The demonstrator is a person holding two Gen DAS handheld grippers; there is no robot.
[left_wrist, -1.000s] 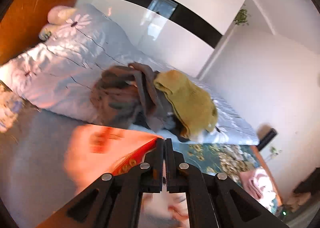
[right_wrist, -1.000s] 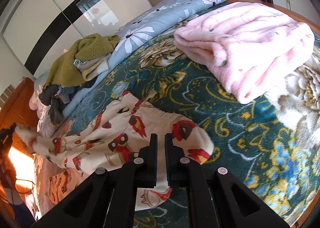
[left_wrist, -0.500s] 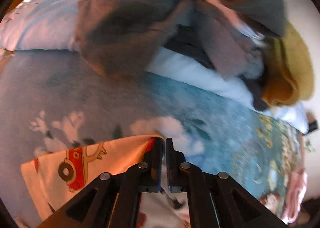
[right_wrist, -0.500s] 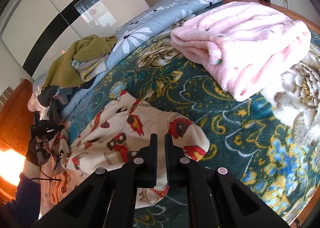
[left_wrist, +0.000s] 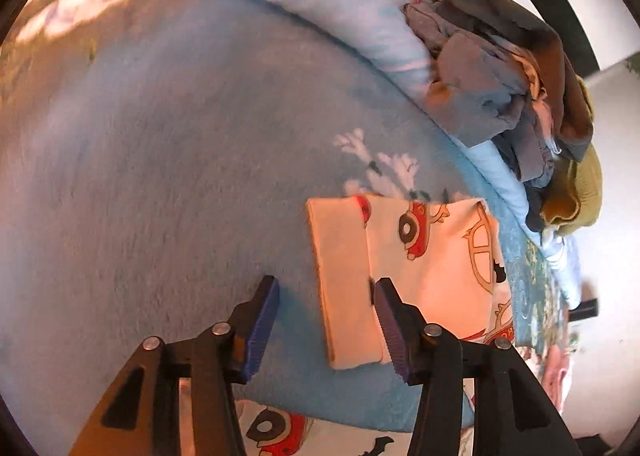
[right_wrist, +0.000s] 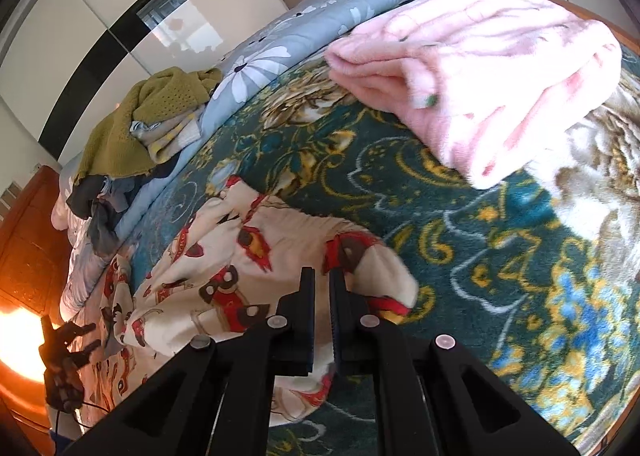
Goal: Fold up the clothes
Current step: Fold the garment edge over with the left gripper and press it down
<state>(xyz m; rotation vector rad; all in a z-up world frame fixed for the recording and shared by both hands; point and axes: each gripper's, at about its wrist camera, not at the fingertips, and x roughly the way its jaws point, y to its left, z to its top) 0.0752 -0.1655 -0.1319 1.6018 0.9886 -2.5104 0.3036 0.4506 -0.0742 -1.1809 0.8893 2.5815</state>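
Jaws of the left gripper [left_wrist: 322, 314] stand wide apart and hold nothing; they hover just over the plain hem band at one end of the printed garment [left_wrist: 424, 256], one jaw above the band and the other over bare blanket [left_wrist: 160, 176]. Jaws of the right gripper [right_wrist: 322, 308] are pressed nearly together at the far end of that garment [right_wrist: 248, 280], and cloth bunches up around them, so they look pinched on a fold of it, though the contact itself is hidden behind the fingers.

Between the two grippers the garment lies stretched along the bed, the hem end flat and square, the right end puckered and lifted a little. It is thin, light cotton with a car print: limp, no stiffness, easy to wrinkle, and likely to drag on the fleecy blanket rather than slide. Best holds are the doubled edges, the hem band or a corner, taken through all layers so none peels away.

Further out, a pile [left_wrist: 508, 68] of grey, brown and mustard clothes sits on the quilt [right_wrist: 304, 28], well apart. A folded pink blanket [right_wrist: 480, 68] lies near the bed's other end.
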